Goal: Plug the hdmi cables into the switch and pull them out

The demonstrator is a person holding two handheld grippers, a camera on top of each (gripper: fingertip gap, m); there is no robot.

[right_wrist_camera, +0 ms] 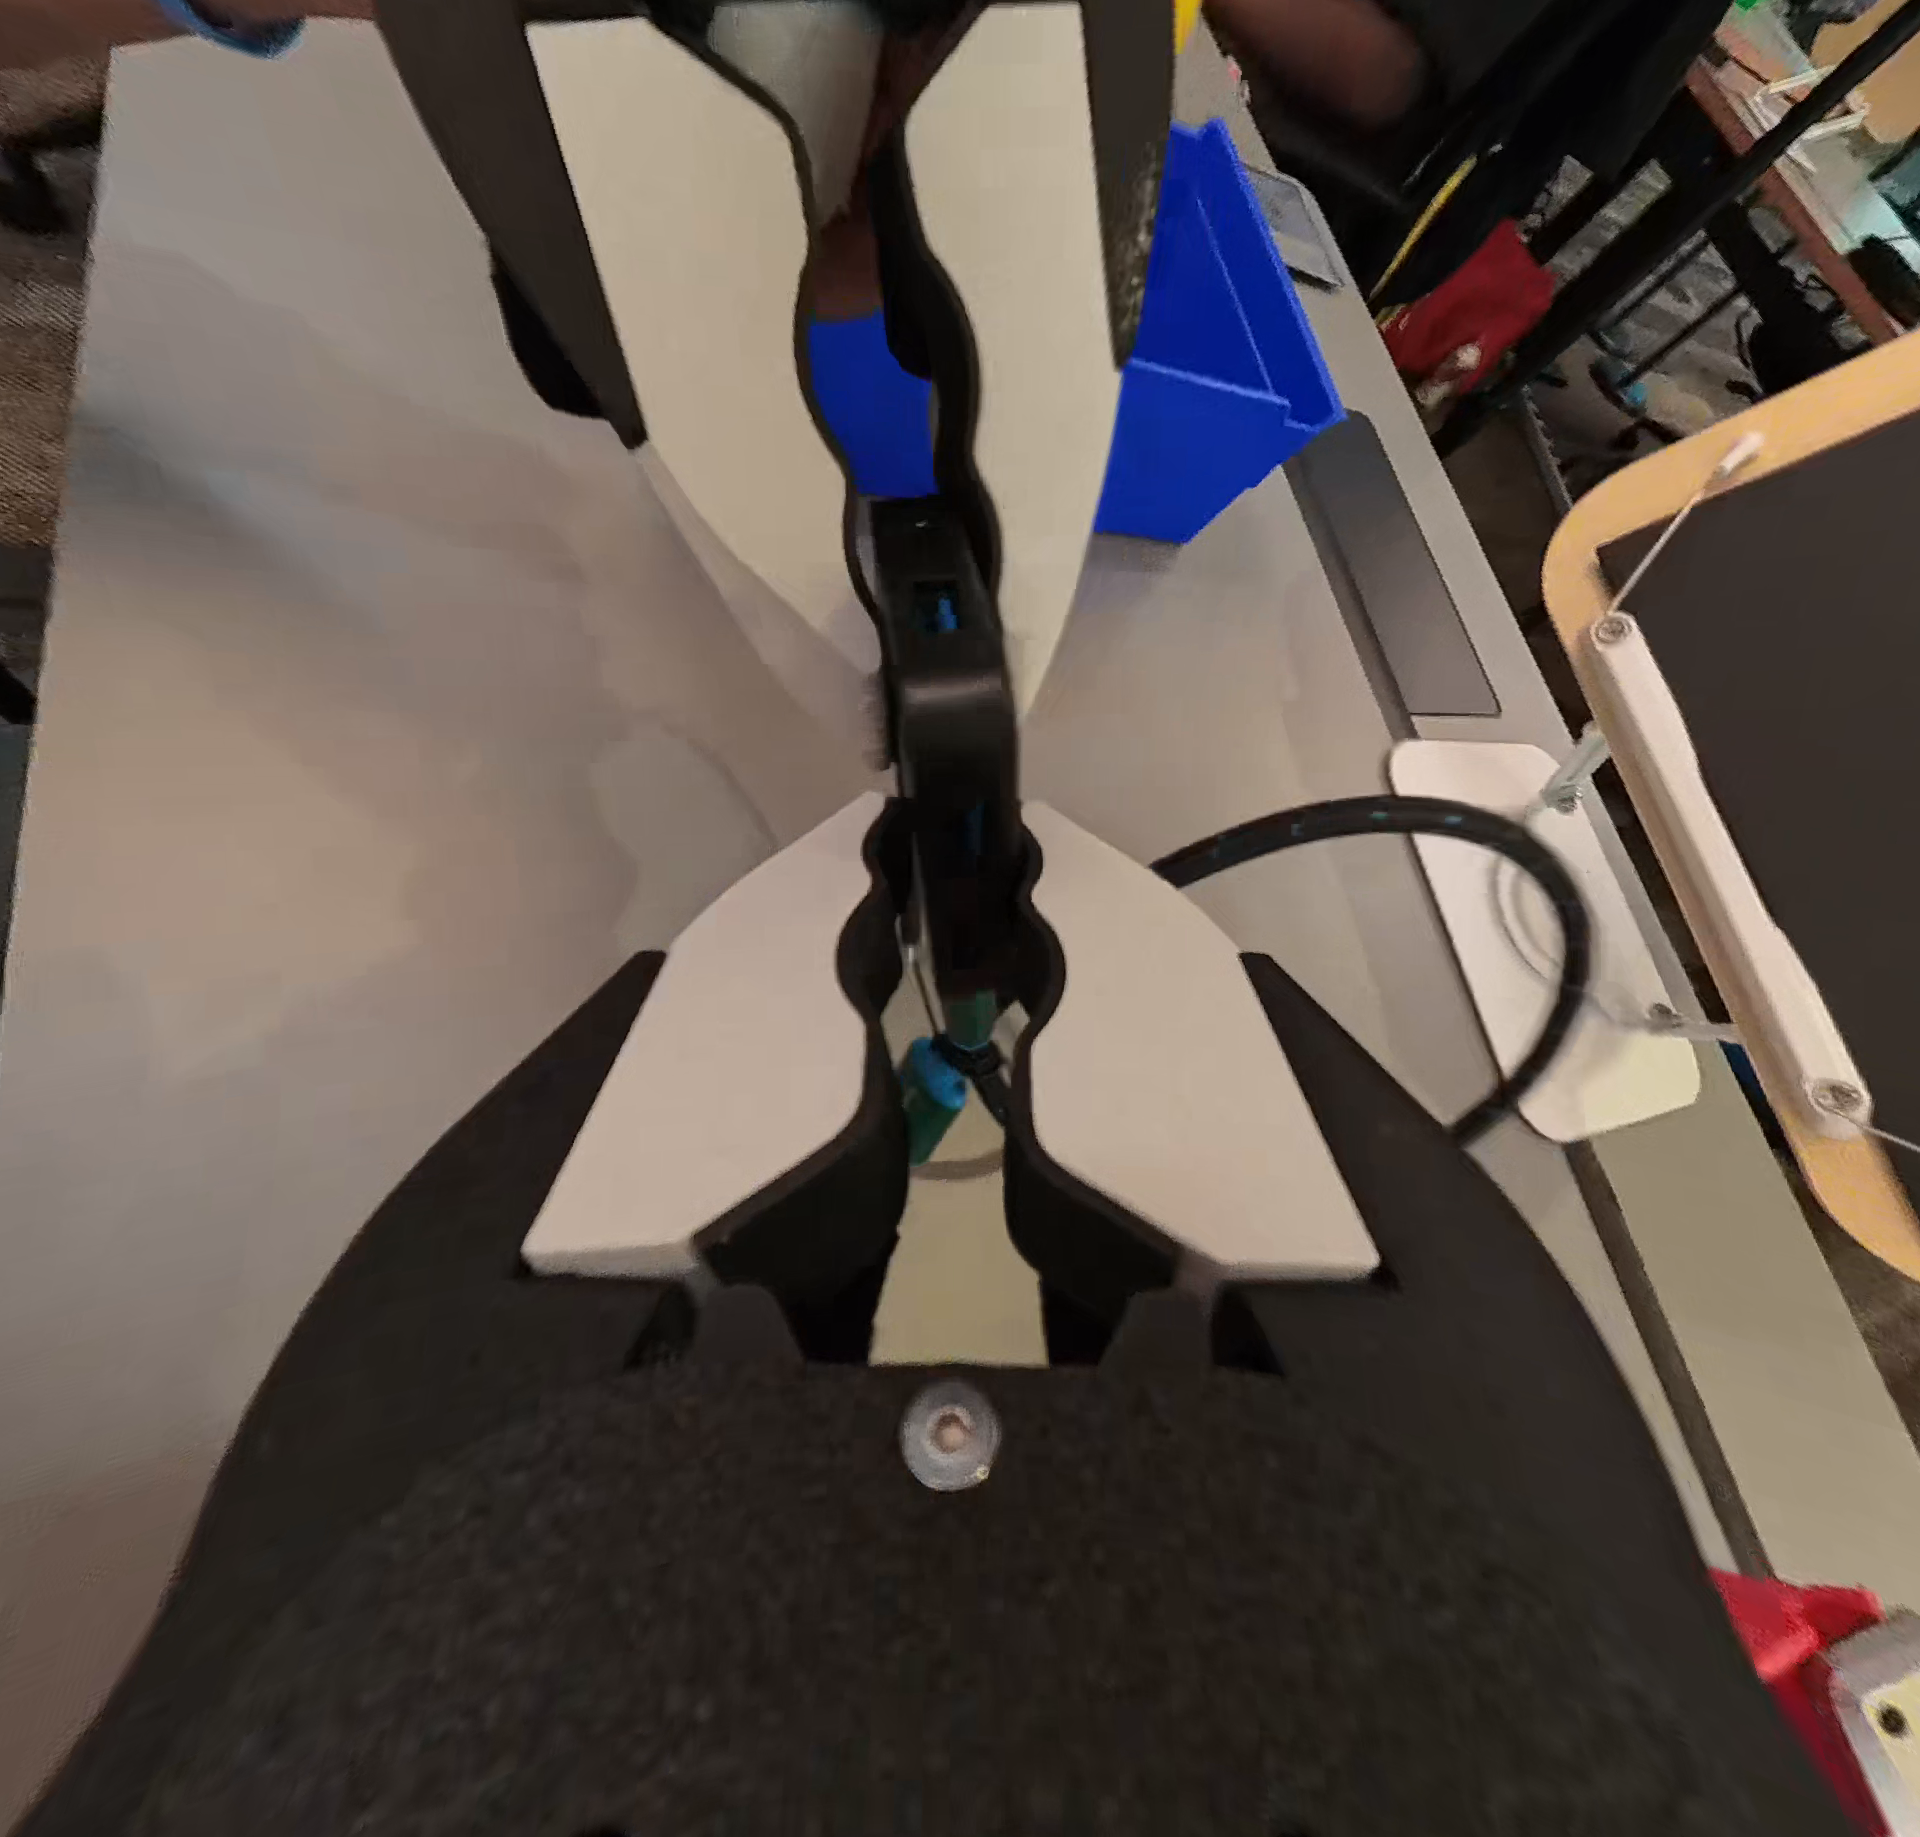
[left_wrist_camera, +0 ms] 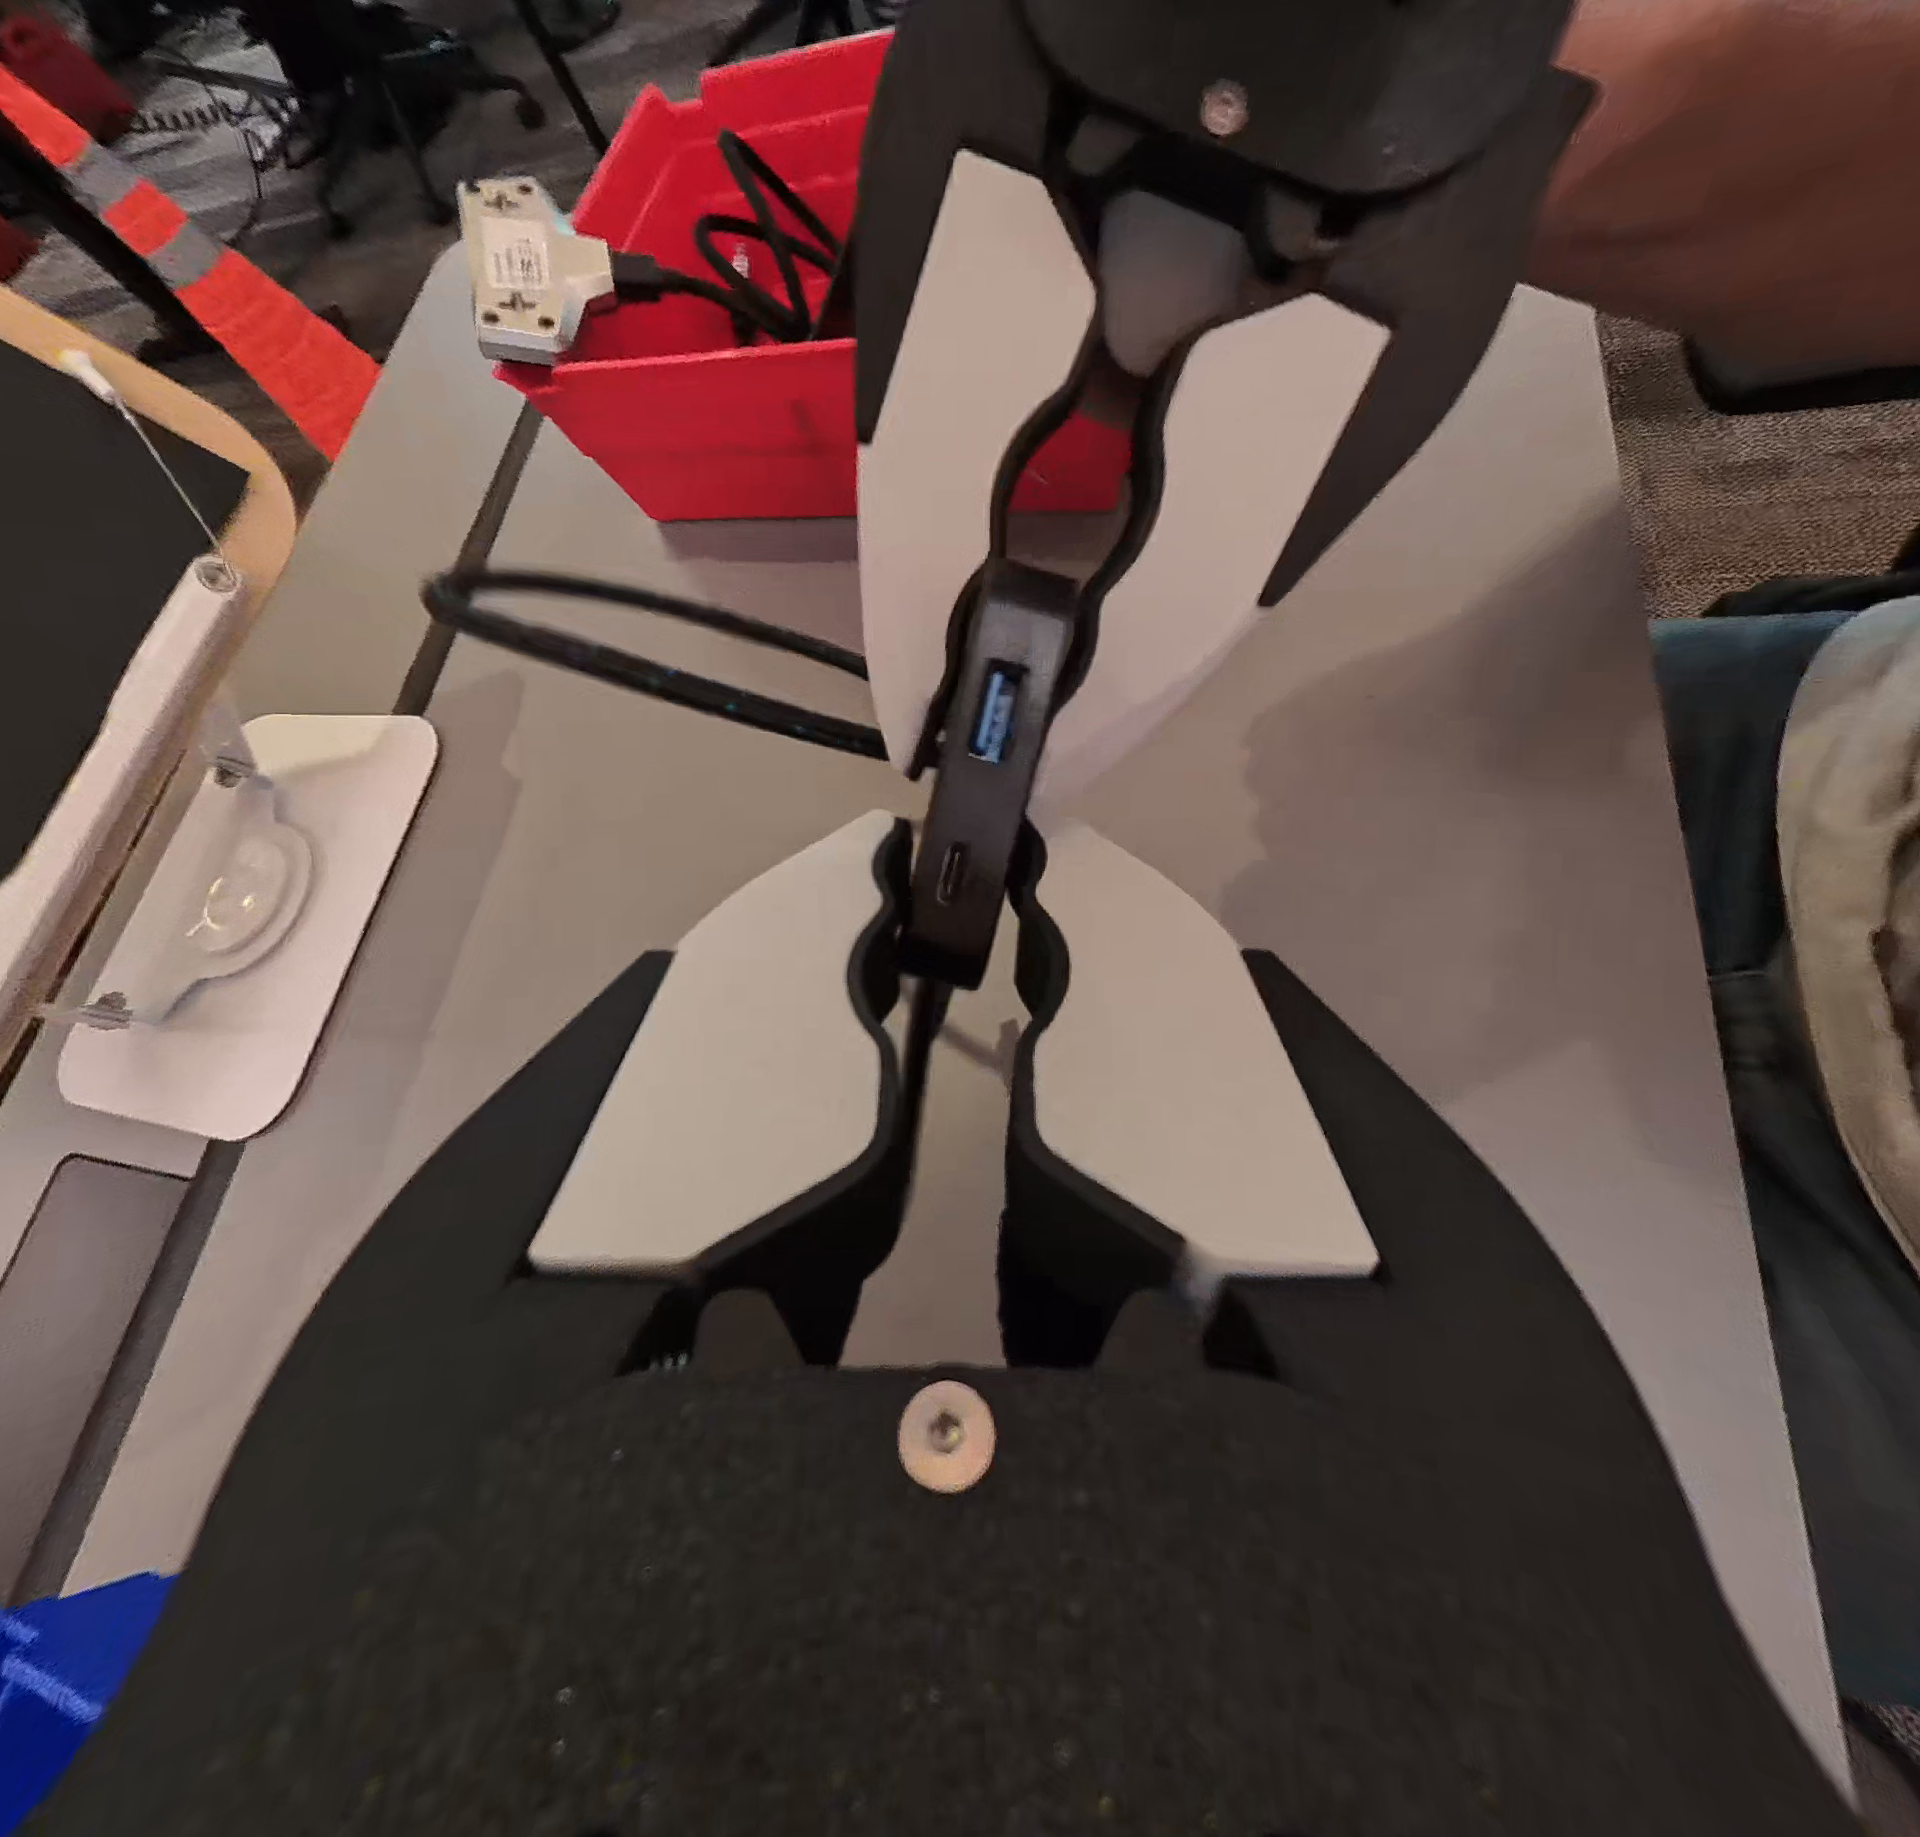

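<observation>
Two jaws' grip: one switch.

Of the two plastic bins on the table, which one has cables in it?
The red bin, beyond the left gripper: black cables coil inside it. The blue bin shows only its outer walls; I cannot see its contents.

grey table | on it: red bin, blue bin, white base plate, blk cable loop
</observation>
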